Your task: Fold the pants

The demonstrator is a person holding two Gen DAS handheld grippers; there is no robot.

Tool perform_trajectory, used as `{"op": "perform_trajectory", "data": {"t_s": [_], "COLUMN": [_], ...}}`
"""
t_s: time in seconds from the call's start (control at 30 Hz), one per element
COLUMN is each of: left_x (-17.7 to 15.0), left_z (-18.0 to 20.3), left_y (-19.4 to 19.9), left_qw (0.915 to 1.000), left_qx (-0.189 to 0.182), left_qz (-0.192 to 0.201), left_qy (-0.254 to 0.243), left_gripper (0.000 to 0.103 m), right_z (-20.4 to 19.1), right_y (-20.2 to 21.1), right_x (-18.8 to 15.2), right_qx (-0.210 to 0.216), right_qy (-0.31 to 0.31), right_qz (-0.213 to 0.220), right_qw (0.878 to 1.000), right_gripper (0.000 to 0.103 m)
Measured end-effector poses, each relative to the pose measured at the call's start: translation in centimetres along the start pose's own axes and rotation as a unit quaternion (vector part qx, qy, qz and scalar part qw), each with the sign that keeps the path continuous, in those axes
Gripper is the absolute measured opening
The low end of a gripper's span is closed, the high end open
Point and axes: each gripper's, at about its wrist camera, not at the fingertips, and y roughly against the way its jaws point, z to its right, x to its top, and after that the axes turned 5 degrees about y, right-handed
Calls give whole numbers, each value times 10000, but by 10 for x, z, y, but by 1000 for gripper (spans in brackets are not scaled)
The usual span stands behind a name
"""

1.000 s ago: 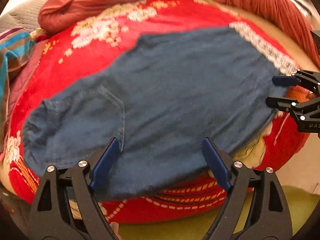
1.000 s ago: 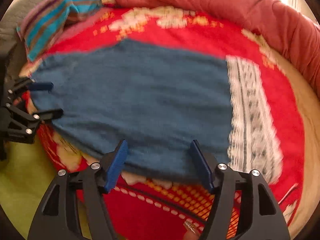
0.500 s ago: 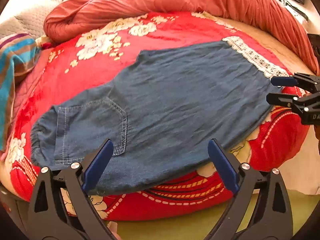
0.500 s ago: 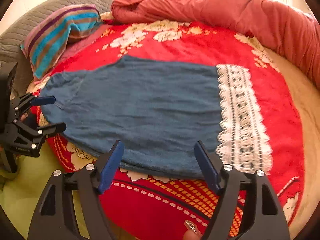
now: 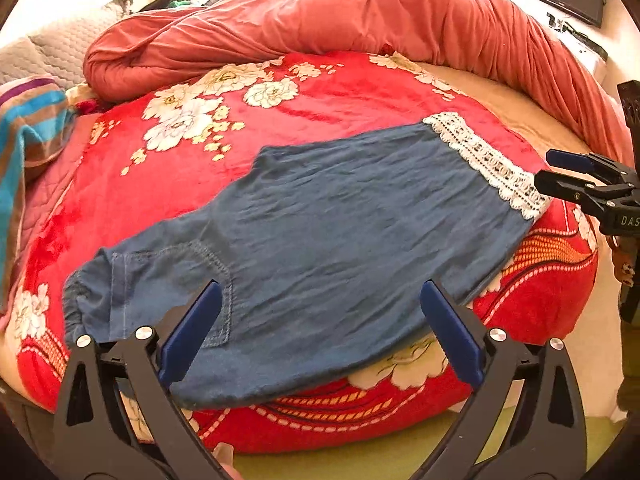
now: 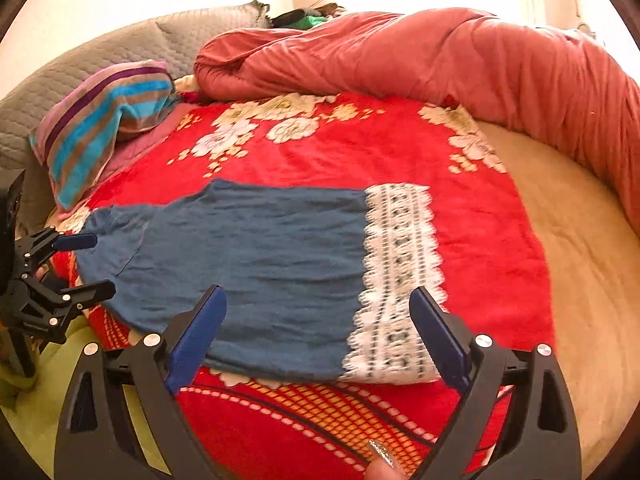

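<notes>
The blue denim pants [image 5: 320,240] lie flat on a red floral blanket [image 5: 280,100], folded lengthwise, waistband and back pocket at the left, a white lace hem [image 5: 484,164] at the right. They also show in the right wrist view [image 6: 260,272], with the lace hem [image 6: 396,280] at the right. My left gripper [image 5: 320,332] is open and empty, held off the near edge by the pocket. My right gripper [image 6: 316,332] is open and empty, held off the near edge by the hem. Each gripper shows in the other's view, the right [image 5: 568,172] and the left [image 6: 86,264].
A rolled salmon duvet [image 5: 360,20] lies along the far side of the bed. A striped pillow [image 6: 100,120] and a grey quilted cushion [image 6: 120,52] are at the far left. A beige sheet [image 6: 580,240] shows at the right. A green surface [image 5: 380,452] lies below the bed's near edge.
Both grippers have pulled back and up from the pants, which now look smaller and sit flat on the blanket. Both stayed open.
</notes>
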Motion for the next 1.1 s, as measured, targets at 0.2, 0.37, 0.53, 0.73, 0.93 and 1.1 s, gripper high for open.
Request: {"op": "perform_trajectory", "data": {"t_s": [0.2, 0.37, 0.53, 0.73, 0.93, 1.1], "left_x": [23, 41, 63, 92, 119, 137], "left_z": [15, 30, 44, 58, 70, 79], "left_y": [-9, -24, -38, -63, -98, -128], "left_qw": [9999, 9998, 9995, 9990, 9984, 9974], "left_qx": [-102, -191, -213, -162, -200, -211], "left_qz": [41, -10, 28, -2, -120, -250], "left_qy": [-4, -73, -219, -418, -523, -649], "left_gripper": [93, 93, 93, 93, 93, 93], "right_z": [15, 24, 28, 30, 34, 39], "right_y": [5, 5, 2, -8, -23, -35], "right_x": [-2, -5, -8, -11, -19, -26], "right_qx": [-259, -431, -477, -518, -597, -533], "right_qy": [-96, -152, -201, -144, -162, -277], "right_qz": [99, 77, 44, -38, -260, -416], "right_qw": [9996, 9989, 9986, 9985, 9977, 9973], "right_gripper": [92, 92, 92, 92, 92, 92]}}
